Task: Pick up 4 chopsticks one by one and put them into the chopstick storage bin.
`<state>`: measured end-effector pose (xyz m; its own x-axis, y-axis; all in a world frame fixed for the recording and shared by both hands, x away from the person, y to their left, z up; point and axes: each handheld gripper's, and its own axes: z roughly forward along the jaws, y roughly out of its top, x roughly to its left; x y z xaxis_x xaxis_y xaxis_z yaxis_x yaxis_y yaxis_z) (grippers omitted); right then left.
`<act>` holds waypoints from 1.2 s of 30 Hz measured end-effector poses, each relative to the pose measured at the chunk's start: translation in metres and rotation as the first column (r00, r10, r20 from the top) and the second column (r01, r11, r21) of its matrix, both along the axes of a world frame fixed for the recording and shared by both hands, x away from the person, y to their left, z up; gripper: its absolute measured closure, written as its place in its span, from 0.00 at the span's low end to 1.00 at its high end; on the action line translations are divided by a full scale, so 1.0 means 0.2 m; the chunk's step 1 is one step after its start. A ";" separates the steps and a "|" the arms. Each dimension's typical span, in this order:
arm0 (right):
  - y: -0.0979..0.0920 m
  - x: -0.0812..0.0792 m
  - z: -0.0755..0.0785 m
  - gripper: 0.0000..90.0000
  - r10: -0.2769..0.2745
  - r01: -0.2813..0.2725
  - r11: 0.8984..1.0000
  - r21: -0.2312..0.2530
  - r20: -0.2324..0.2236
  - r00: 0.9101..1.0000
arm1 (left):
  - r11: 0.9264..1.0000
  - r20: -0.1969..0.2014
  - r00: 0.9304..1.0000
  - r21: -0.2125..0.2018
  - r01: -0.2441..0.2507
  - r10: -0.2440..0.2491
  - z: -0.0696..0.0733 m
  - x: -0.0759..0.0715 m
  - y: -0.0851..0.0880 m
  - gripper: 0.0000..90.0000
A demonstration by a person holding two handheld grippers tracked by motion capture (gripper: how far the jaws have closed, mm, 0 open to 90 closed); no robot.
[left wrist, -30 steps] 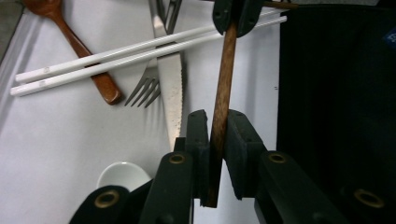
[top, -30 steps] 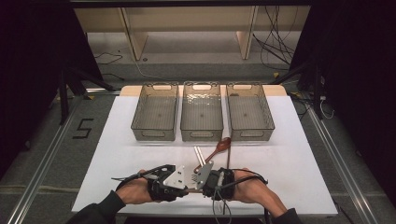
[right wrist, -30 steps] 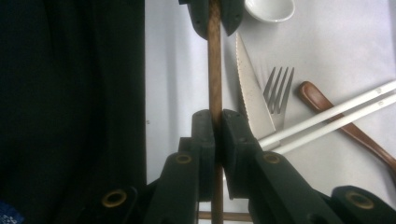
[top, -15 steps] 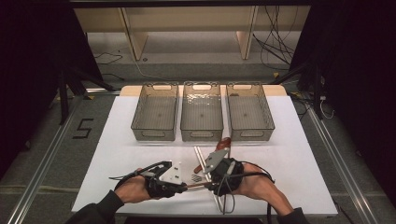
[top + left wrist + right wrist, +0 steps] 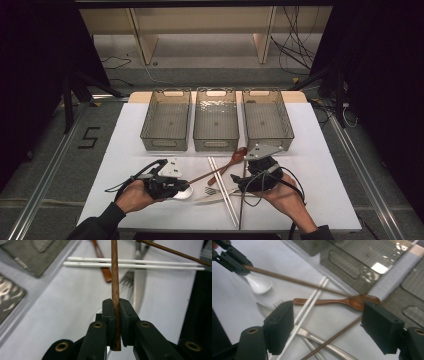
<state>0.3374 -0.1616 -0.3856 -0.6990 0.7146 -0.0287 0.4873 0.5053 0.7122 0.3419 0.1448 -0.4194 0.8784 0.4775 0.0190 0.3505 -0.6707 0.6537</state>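
My left gripper (image 5: 184,186) (image 5: 116,312) is shut on the end of a brown wooden chopstick (image 5: 205,175) (image 5: 115,277), which points up and right across the pile of cutlery. Seen from the right gripper view, that left gripper (image 5: 230,258) holds the chopstick (image 5: 294,280) above a white spoon (image 5: 259,283). My right gripper (image 5: 241,176) (image 5: 327,322) has just been opening its jaws; they stand wide apart with nothing gripped. Beneath them lie a wooden spoon (image 5: 342,301), white chopsticks (image 5: 309,302) and a second brown chopstick (image 5: 337,336).
Three empty grey bins (image 5: 162,142) (image 5: 216,145) (image 5: 270,140) stand in a row behind the cutlery. A fork (image 5: 214,191), metal utensils (image 5: 322,342) and the white chopsticks (image 5: 222,192) lie crossed on the white table (image 5: 325,170).
The two grippers have drawn apart: the left went left with the brown chopstick, the right went right and toward the bins, away from the chopstick.
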 end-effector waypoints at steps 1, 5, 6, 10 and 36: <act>-0.01 0.00 0.00 0.29 -0.021 0.021 1.000 0.011 -0.002 1.000 | 1.000 0.002 1.000 -0.007 -0.021 0.021 0.01 0.01 0.01 0.92; -0.06 0.01 -0.04 0.27 -0.084 0.085 0.996 0.028 -0.027 0.996 | 0.995 0.001 0.996 -0.036 -0.093 0.094 0.02 0.03 0.05 0.92; -0.07 0.01 -0.05 0.27 -0.092 0.093 0.995 0.027 -0.034 0.995 | 0.993 0.000 0.994 -0.045 -0.110 0.110 0.02 0.03 0.05 0.92; -0.10 0.02 -0.09 0.26 -0.126 0.127 0.991 0.028 -0.061 0.990 | 0.986 -0.006 0.987 -0.049 -0.159 0.159 0.03 0.05 0.08 0.92; -0.11 0.01 -0.15 0.24 -0.161 0.163 0.987 0.008 -0.118 0.980 | 0.861 -0.038 0.867 -0.101 -0.498 0.497 0.14 0.44 0.38 0.93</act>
<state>0.3397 -0.1840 -0.4146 -0.5720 0.8181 0.0594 0.6416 0.4012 0.6537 0.4295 0.2203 -0.3907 0.5233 0.8499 -0.0624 0.6264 -0.3339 0.7043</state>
